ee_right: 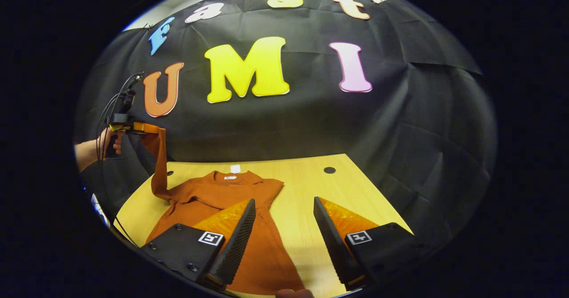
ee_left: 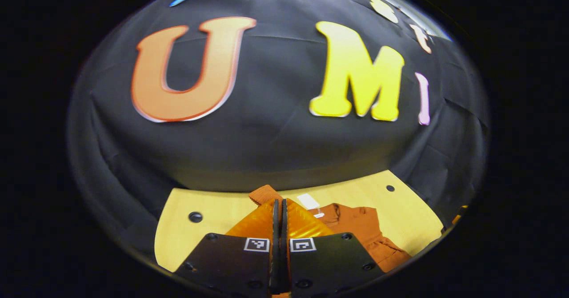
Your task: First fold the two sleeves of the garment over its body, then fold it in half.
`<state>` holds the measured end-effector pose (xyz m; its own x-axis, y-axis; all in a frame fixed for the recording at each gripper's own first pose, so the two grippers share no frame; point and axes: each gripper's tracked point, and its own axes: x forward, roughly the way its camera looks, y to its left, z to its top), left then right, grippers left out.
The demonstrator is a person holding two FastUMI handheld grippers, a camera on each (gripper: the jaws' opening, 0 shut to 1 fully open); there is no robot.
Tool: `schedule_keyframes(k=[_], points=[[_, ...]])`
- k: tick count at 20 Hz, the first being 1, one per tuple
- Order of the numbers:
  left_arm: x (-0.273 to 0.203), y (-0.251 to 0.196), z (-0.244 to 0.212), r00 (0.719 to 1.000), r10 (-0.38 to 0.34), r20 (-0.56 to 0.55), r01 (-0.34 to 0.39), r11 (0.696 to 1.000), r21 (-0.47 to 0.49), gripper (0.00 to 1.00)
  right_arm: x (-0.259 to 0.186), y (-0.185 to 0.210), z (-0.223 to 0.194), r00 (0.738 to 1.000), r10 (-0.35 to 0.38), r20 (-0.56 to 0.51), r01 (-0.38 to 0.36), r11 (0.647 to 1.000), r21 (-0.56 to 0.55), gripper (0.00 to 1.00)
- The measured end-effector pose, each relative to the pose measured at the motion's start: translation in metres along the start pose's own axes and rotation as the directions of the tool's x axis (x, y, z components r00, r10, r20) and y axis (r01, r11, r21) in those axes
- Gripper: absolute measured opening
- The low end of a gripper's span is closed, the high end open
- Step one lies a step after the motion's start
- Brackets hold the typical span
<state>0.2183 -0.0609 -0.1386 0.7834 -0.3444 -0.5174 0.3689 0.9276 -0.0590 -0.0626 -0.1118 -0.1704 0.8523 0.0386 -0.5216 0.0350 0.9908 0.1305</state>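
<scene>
Now, left tool (ee_right: 133, 127): clamped on the sleeve (ee_right: 158, 164), lifted high at far left so it can swing over the body.
Right tool (ee_right: 284, 220): jaws wide apart, holding nothing, waiting near.
Garment (ee_right: 231, 204): spread flat on the counter (ee_right: 311, 178), collar far.

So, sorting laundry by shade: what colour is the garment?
Plain rust-orange knit garment, clearest in the right gripper view.
</scene>
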Motion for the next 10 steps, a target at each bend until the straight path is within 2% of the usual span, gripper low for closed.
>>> schedule_keyframes(k=[3, 4, 7, 10], points=[[0.037, -0.082, -0.013, 0.992, -0.124, -0.038, 0.125, 0.991, 0.047, 0.03, -0.018, -0.028, -0.005, 0.999, -0.053, 0.001, 0.053, 0.999, 0.009, 0.85], [0.054, -0.113, -0.03, 0.985, -0.153, -0.08, 0.158, 0.986, 0.058, 0.03, -0.027, -0.037, -0.007, 0.997, -0.071, -0.004, 0.071, 0.997, 0.019, 0.85], [0.09, -0.167, -0.071, 0.969, -0.194, -0.15, 0.206, 0.976, 0.067, 0.03, -0.046, -0.06, -0.01, 0.993, -0.117, -0.011, 0.117, 0.993, 0.015, 0.85], [0.123, -0.204, -0.125, 0.95, -0.181, -0.256, 0.205, 0.976, 0.071, 0.03, -0.06, -0.08, -0.013, 0.986, -0.164, -0.024, 0.164, 0.986, 0.006, 0.85]])
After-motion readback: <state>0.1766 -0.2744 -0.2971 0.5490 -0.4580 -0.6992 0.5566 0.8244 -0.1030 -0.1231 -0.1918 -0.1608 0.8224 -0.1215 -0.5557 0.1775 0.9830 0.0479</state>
